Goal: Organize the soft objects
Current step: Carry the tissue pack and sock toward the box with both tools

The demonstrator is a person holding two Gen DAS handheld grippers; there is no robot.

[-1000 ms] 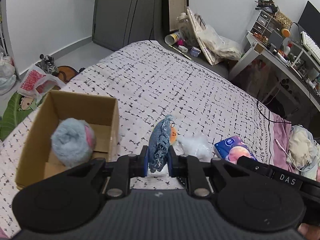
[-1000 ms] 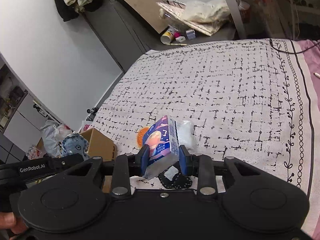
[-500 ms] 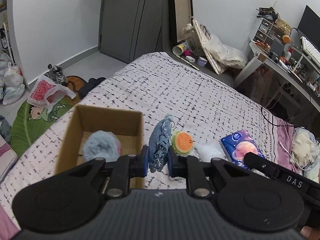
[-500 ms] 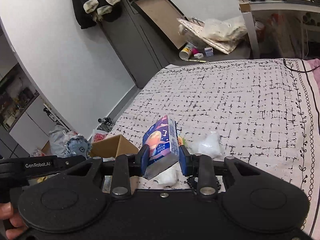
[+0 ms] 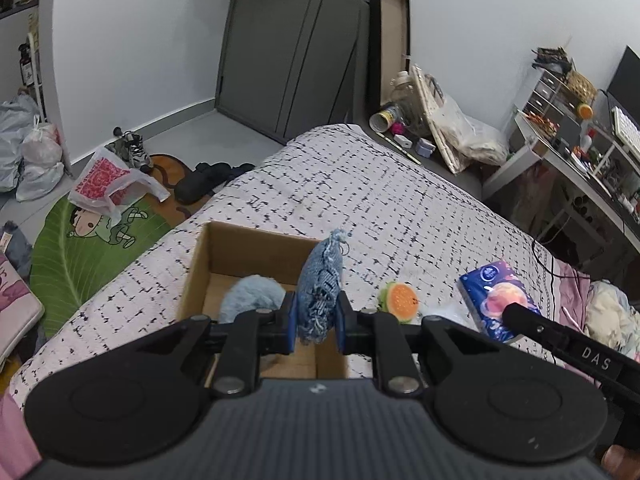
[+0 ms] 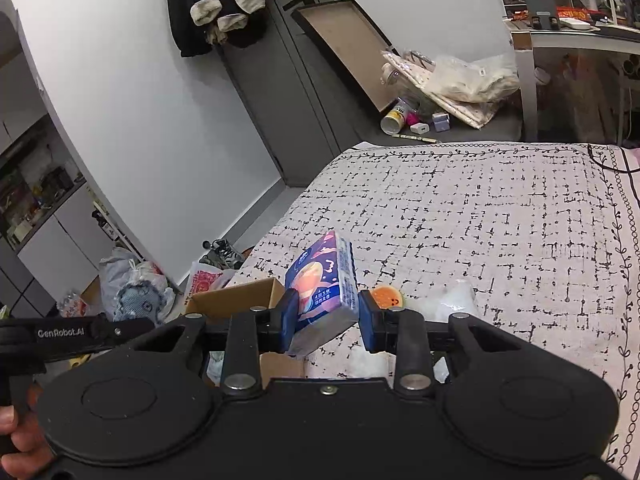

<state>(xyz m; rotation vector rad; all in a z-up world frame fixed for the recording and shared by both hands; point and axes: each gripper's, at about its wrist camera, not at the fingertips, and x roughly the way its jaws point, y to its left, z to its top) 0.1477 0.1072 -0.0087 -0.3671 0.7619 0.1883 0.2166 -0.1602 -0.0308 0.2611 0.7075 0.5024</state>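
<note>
The left gripper [image 5: 317, 317] pinches a blue cloth [image 5: 321, 285] over the box [image 5: 208, 252] — a fluffy ball [image 5: 250, 296] sits inside. The right gripper [image 6: 328, 318] squeezes a tissue pack [image 6: 326, 288] near the bed's [image 6: 500, 220] left edge.

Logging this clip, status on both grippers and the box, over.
Left gripper shut on denim pouch, over cardboard box. Right gripper shut on tissue pack. Fluffy blue toy already boxed. Nothing blocking.
</note>
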